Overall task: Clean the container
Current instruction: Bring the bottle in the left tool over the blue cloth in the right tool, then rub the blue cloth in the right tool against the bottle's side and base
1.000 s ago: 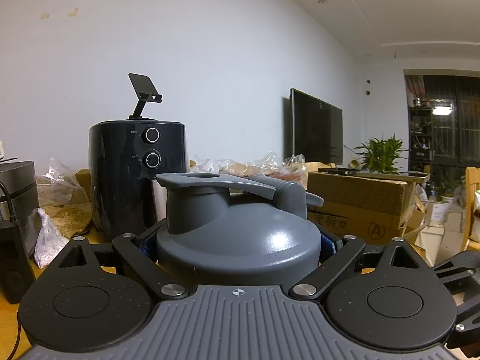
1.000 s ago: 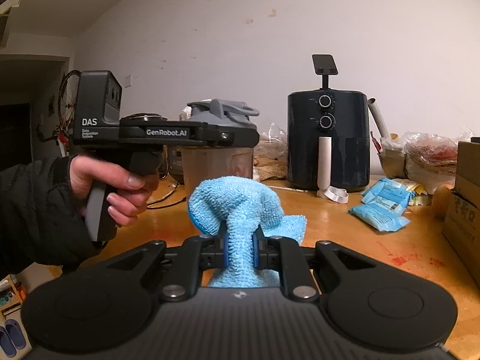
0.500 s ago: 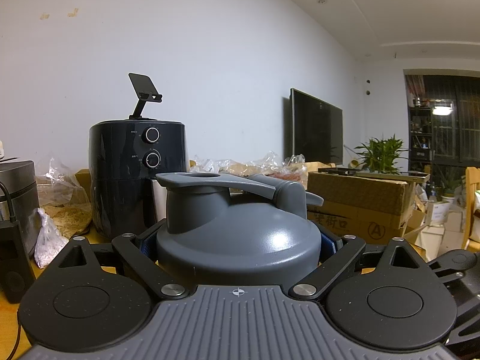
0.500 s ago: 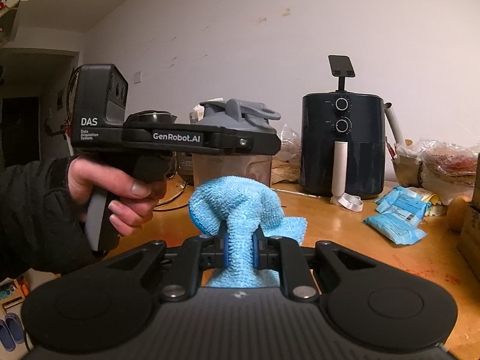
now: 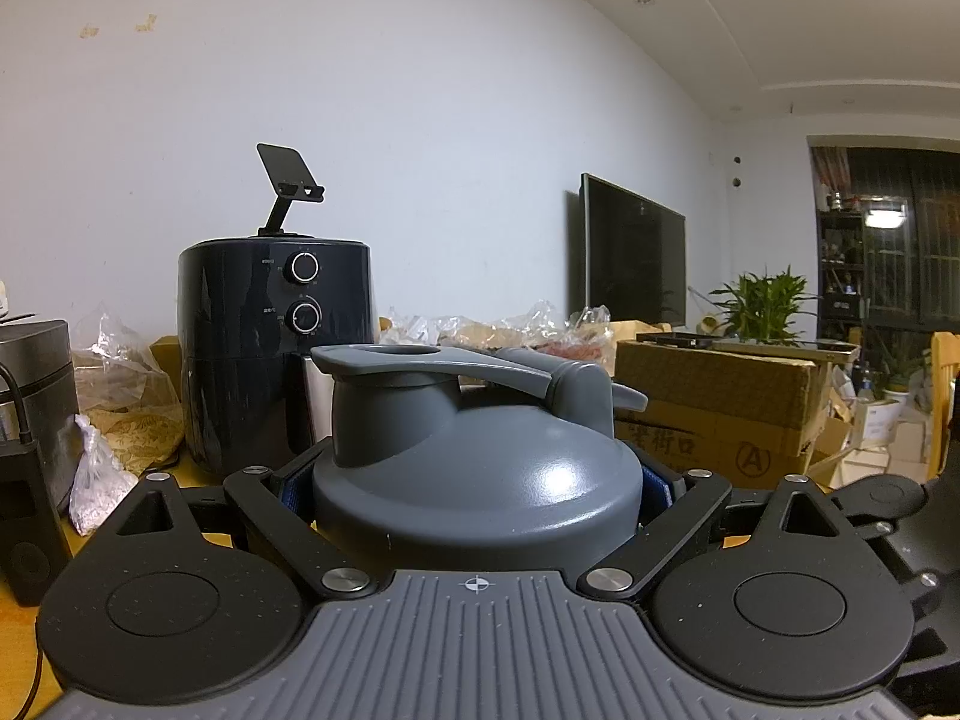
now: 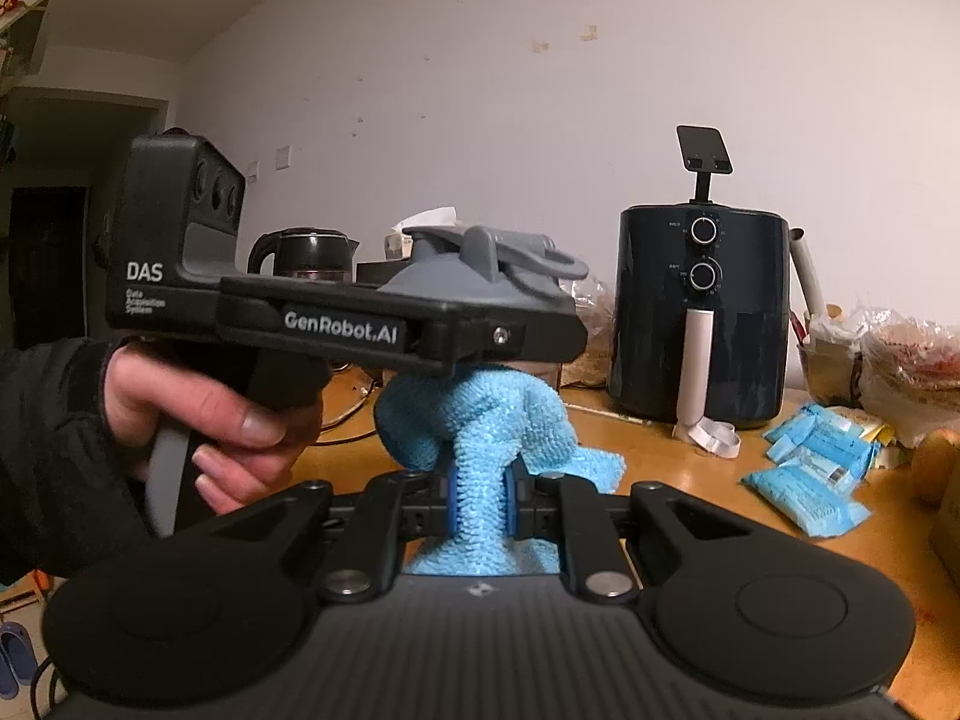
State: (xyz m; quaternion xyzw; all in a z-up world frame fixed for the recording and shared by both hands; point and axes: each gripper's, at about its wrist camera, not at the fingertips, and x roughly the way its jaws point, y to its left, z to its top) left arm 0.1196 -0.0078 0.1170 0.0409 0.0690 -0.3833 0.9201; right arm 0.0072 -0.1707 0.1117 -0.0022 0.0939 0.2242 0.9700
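- We locate the container between the pads of the left claw; its grey lid with flip spout fills the centre of the left wrist view. The pads press on both sides of the lid, so this claw is closed on it.
- From the right wrist view, we see the container held above the surface, its body hidden behind the left claw housing, which a hand grips.
- The right claw is clamped on one blue cloth, bunched just below that housing.
- Behind stands one dark air fryer with two dials and one phone stand on top.
- We count one kettle, several blue packets and one cardboard box.
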